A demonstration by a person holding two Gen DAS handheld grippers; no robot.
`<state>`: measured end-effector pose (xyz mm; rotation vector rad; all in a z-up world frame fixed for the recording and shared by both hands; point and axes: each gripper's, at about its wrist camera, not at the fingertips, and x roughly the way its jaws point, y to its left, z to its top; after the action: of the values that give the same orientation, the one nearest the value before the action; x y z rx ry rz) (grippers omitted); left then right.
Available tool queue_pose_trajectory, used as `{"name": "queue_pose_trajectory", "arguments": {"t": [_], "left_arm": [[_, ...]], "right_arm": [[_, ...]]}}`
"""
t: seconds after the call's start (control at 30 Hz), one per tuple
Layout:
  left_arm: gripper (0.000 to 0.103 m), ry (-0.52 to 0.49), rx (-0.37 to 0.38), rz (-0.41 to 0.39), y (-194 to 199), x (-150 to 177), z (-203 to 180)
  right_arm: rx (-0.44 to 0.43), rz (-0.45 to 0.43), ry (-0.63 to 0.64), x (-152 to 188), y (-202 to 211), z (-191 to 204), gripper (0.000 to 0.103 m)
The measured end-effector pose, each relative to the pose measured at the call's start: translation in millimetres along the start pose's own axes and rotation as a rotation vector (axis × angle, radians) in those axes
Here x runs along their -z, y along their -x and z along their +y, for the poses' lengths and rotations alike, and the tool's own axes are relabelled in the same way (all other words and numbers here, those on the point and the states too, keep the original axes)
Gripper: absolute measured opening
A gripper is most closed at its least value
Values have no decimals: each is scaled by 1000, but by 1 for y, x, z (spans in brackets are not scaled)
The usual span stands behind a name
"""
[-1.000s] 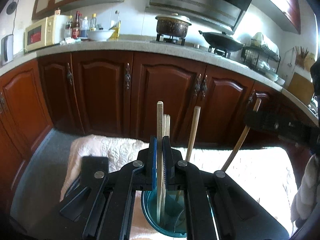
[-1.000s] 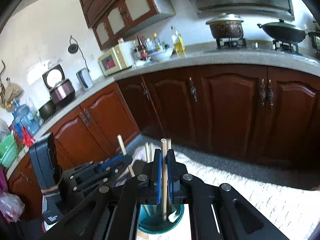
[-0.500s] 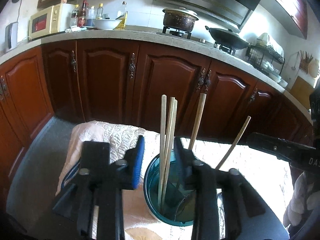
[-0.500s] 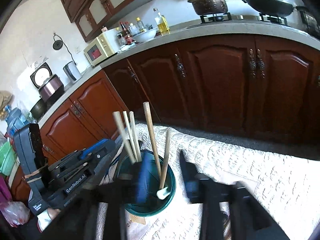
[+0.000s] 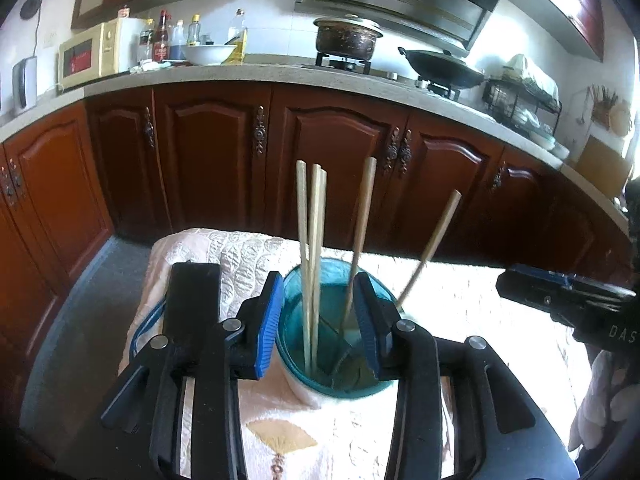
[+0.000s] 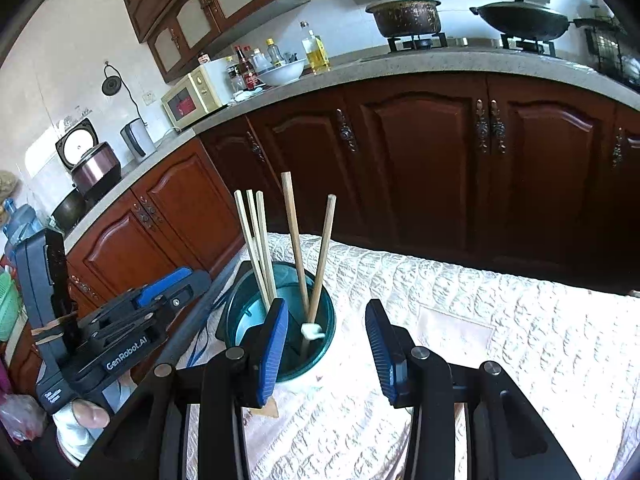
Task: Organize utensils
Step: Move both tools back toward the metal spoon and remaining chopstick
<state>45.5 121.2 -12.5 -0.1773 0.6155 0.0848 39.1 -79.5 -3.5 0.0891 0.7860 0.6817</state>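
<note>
Plainly, the left gripper (image 5: 318,326) and right gripper (image 6: 326,346) are both spread, nothing pinched. Thin wooden chopsticks (image 5: 310,248) stand in the teal cup (image 5: 298,354); light, stiff and slick, they are best taken mid-shaft.

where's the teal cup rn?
The teal cup stands on the white quilted cloth, centered between the open left gripper fingers in the left wrist view; five wooden sticks stand in it.
</note>
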Motion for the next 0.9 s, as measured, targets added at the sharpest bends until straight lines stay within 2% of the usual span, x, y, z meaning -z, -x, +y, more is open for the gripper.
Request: {"name": "queue_pose_trajectory", "arguments": {"t": [0.33, 0.4, 0.43, 0.77, 0.9], "left_arm": [[37, -42, 26, 32, 12, 25, -30], [40, -48, 35, 39, 13, 29, -36], [43, -49, 42, 44, 14, 32, -39], [43, -104, 95, 104, 9, 54, -74], [43, -116, 114, 125, 4, 59, -84]], "right_arm": [[92, -36, 7, 33, 39, 0, 42], [106, -35, 2, 39, 45, -4, 42], [118, -32, 1, 45, 50, -6, 42], [213, 3, -10, 91, 82, -35, 44], [235, 37, -52, 113, 86, -56, 44]]}}
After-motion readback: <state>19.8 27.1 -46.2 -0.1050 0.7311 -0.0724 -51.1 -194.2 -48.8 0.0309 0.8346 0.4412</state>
